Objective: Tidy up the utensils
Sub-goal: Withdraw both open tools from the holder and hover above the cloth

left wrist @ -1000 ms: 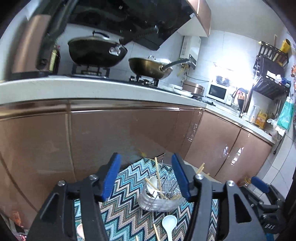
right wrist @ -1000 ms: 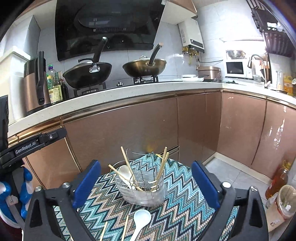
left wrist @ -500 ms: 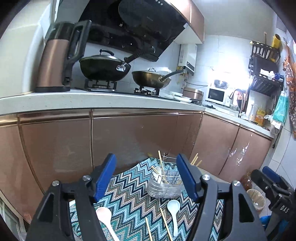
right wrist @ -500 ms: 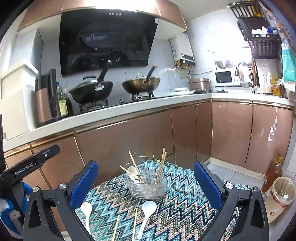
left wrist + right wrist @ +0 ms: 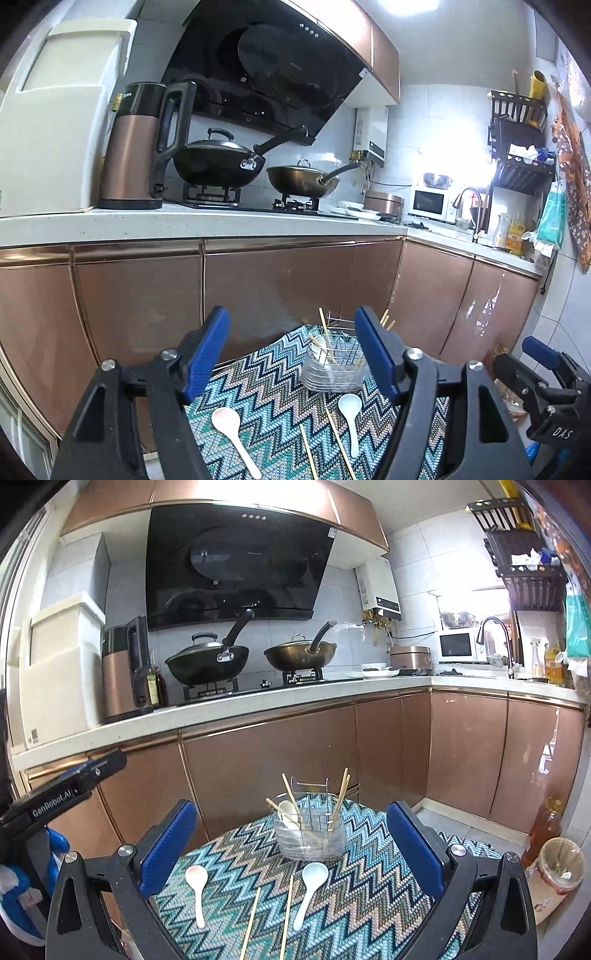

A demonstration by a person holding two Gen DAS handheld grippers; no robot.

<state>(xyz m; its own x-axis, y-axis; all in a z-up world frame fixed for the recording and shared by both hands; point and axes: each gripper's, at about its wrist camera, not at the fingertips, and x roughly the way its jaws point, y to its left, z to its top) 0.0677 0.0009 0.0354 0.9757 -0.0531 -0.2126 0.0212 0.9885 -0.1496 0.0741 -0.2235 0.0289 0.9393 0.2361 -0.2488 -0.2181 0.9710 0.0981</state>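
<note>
Holder [image 5: 310, 834]: already containing chopsticks and one spoon. Two spoons [image 5: 308, 890], two chopsticks [image 5: 286, 915] are lying on the table [image 5: 369, 886], awaiting you. Your left gripper [image 5: 291, 354] and right gripper [image 5: 291, 842]: fingers spread, carrying nothing.

Overall light: you get a bright, evenly lit kitchen in both wrist views.
Sources: ceiling glow at top of frame; a blown-out white patch around the microwave [image 5: 428, 201] and tap corner.
Glare: soft streaks on the glossy copper cabinet doors [image 5: 469, 753]; pale reflections in the black range hood [image 5: 236, 565].
Shadows: faint and short under the utensil basket [image 5: 310, 834] on the zigzag cloth [image 5: 354, 886].
Distortion: strong fisheye; your countertop [image 5: 207, 221] bows, and black vignette fills the corners.
Focus: centre crisp; the left view's fridge [image 5: 48, 122] and edges look slightly smeared.
Colour: cool white cast on wall tiles.
</note>
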